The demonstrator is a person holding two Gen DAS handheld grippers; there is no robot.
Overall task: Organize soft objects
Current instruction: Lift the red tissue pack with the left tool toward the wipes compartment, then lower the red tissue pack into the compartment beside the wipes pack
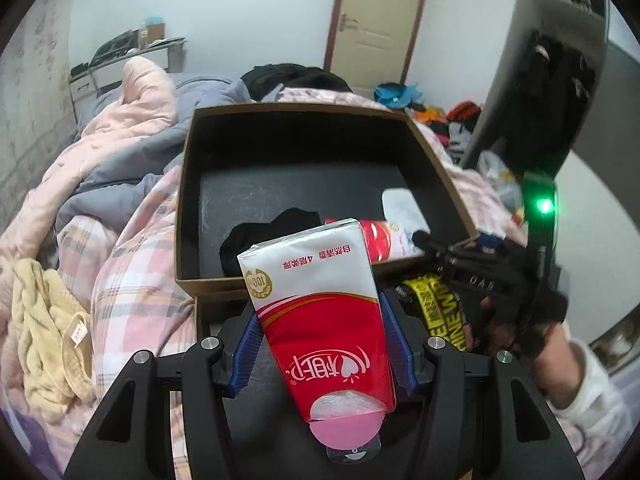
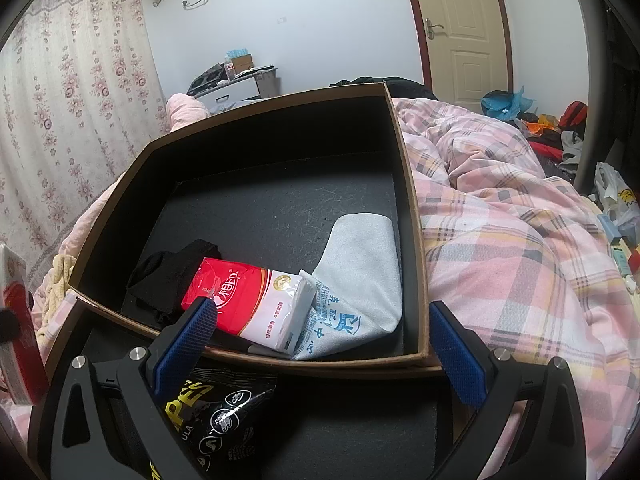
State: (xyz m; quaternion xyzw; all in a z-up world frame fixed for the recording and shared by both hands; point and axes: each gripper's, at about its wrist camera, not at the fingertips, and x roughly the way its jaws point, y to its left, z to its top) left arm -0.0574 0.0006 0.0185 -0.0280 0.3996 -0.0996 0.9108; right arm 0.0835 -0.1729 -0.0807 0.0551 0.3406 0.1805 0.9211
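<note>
My left gripper (image 1: 320, 340) is shut on a red and white tissue pack (image 1: 320, 300) and holds it upright just in front of the open brown box (image 1: 182, 208). In the box lie a black sock (image 2: 168, 276), a second red and white tissue pack (image 2: 248, 300) and a pale grey cloth pouch (image 2: 360, 272). My right gripper (image 2: 320, 344) is open and empty, over the box's near rim. A black and yellow wipes packet (image 2: 212, 412) lies in the lower tray (image 2: 360, 432) under it. The held pack also shows at the left edge of the right wrist view (image 2: 16, 320).
The box sits on a bed with a pink plaid quilt (image 2: 520, 248). A cream knitted garment (image 1: 44, 336) lies at the left on the bed. Pink and grey bedding (image 1: 120, 128) is heaped behind. Clothes are piled on the floor by the door (image 2: 536, 128).
</note>
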